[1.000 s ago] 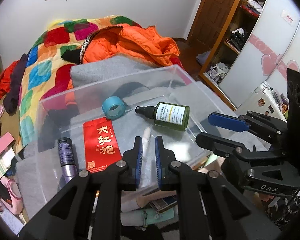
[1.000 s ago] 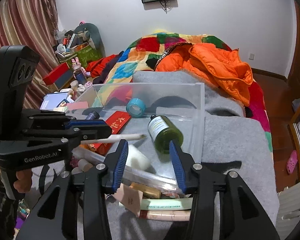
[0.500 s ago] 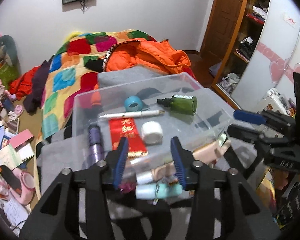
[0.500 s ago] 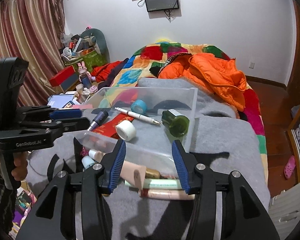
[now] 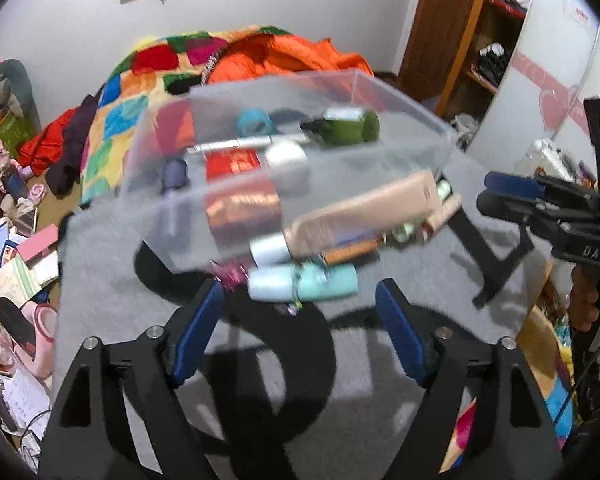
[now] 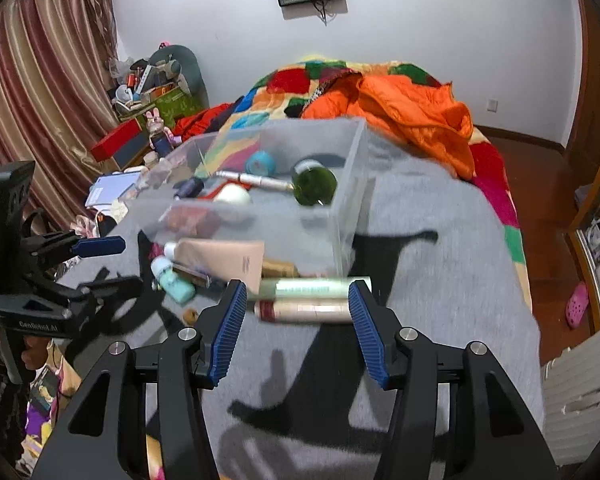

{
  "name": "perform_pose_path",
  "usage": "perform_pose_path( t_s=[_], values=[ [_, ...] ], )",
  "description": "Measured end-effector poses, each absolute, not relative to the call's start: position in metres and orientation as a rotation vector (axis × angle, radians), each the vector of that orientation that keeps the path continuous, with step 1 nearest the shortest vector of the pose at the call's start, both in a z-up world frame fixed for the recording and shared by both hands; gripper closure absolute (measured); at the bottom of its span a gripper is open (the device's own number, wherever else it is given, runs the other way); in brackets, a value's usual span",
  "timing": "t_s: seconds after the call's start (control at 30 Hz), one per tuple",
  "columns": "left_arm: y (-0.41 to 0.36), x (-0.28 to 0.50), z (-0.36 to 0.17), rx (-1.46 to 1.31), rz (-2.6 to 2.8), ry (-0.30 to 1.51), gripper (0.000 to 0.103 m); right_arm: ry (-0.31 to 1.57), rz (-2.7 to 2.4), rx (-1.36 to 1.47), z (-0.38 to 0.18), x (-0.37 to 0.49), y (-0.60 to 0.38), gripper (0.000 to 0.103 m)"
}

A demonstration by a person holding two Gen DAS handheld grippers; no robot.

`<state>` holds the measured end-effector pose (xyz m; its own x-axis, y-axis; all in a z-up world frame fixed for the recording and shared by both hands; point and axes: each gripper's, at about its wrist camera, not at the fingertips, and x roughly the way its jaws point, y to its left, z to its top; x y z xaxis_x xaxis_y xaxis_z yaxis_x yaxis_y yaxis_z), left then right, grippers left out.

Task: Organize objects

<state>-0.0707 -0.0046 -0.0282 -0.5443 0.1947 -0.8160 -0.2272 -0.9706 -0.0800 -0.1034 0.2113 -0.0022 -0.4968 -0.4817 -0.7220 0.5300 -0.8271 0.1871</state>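
Observation:
A clear plastic box [image 5: 404, 92] [image 6: 356, 184] stands on a grey blanket [image 5: 108, 280] [image 6: 440, 248]. It holds a green bottle [image 5: 348, 126] [image 6: 314, 186], a pen [image 5: 236, 144] [image 6: 256, 180], a teal tape roll [image 5: 254, 120] [image 6: 260, 162], a white roll [image 5: 288, 160], a red envelope [image 5: 232, 164] and a purple tube [image 5: 175, 172]. Loose tubes lie in front of it: a beige one [image 5: 364, 212] [image 6: 224, 258], a teal one [image 5: 304, 286] [image 6: 172, 280], a green and a pink one [image 6: 312, 288] [image 6: 304, 310]. My left gripper [image 5: 300, 332] and right gripper [image 6: 298, 324] are open and empty, both short of the tubes.
A patchwork quilt [image 6: 300, 80] and an orange jacket [image 6: 412, 116] lie behind the box. Clutter covers the floor at the left [image 5: 12, 248] and a curtain [image 6: 32, 92] hangs there. A wooden door [image 5: 440, 20] and wardrobe [image 5: 540, 64] are at the right.
Both grippers have pulled back from the box. The left one, nearly shut on the pen a second ago, has opened wide, and the pen now lies in the box.

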Motion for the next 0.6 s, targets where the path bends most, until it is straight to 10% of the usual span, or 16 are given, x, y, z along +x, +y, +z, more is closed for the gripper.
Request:
perform_pose_path(
  t_s=[0.33,0.6],
  values=[
    [0.013,-0.090,-0.056,-1.476,2.521,0.080,0.020,0.067,-2.283,1.154,-0.019,-0.099,0.220,0.052],
    [0.012,-0.095,-0.064,-1.481,2.566,0.046,0.020,0.126,-2.310,1.182,-0.033,-0.103,0.206,0.028]
  ],
)
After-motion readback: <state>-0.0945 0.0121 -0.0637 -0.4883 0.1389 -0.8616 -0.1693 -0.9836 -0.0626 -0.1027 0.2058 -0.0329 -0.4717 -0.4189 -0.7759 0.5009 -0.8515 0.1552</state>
